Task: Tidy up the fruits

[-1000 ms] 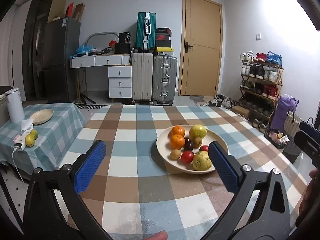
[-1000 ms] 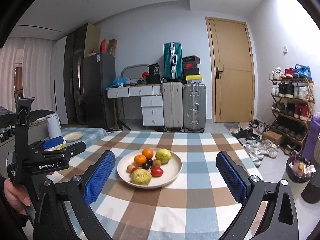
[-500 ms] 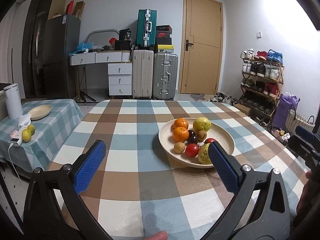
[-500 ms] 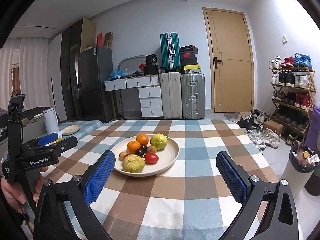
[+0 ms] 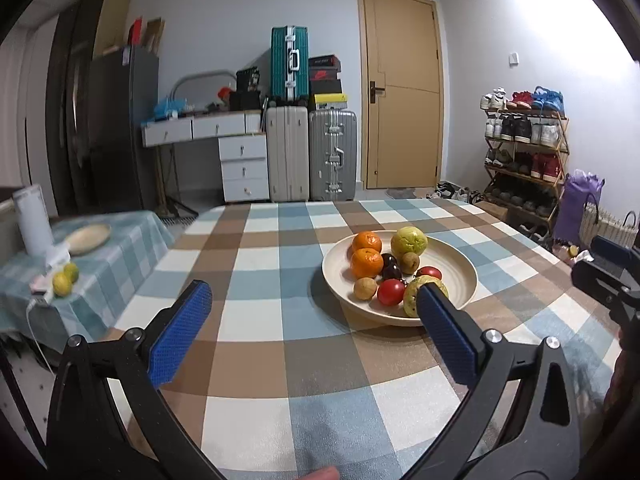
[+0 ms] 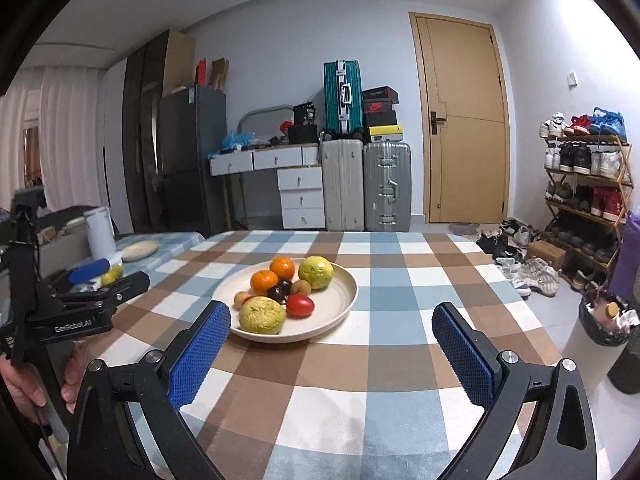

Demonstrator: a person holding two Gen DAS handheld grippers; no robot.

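A cream plate on the checked table holds two oranges, two yellow-green guavas, red tomatoes, dark plums and small brown fruits. My left gripper is open and empty, low over the table just left of the plate. My right gripper is open and empty, near the plate's front edge. The left gripper's body also shows in the right wrist view.
A side table with a teal checked cloth stands at the left, with an empty plate, a white kettle and two yellow-green fruits. Suitcases, drawers, a door and a shoe rack stand behind.
Both grippers have lowered and moved closer to the plate, which now looks larger and nearer. Both stay open and empty.
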